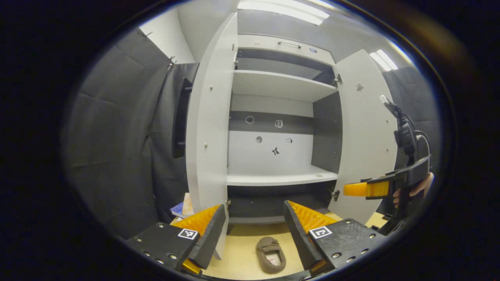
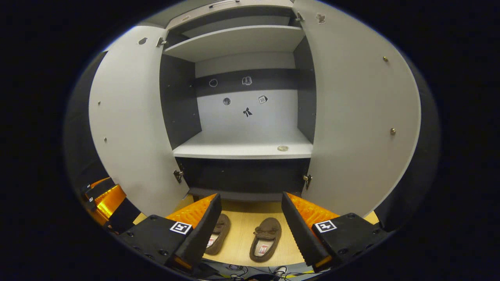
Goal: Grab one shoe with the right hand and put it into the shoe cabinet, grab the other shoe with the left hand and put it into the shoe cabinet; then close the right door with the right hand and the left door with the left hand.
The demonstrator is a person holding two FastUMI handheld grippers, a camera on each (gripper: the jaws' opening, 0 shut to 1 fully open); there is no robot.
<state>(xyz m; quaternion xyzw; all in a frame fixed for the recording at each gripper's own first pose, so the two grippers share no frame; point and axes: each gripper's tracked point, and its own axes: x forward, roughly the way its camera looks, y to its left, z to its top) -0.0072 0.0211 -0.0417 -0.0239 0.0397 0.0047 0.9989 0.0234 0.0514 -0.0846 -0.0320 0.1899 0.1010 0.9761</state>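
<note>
Two brown shoes (image 2: 266,244) (image 2: 218,233) lie side by side on the wood floor (image 2: 246,218) before the shoe cabinet (image 2: 242,146), toes toward it; neither is gripped. Both doors, left door (image 2: 129,128) and right door (image 2: 359,117), stand open. Right gripper (image 2: 250,226) above the shoes, fingers apart. Left gripper (image 1: 256,230) likewise spread, holding nothing.

doors (image 2: 359,117) swung wide, shelf (image 2: 242,148) bare
</note>
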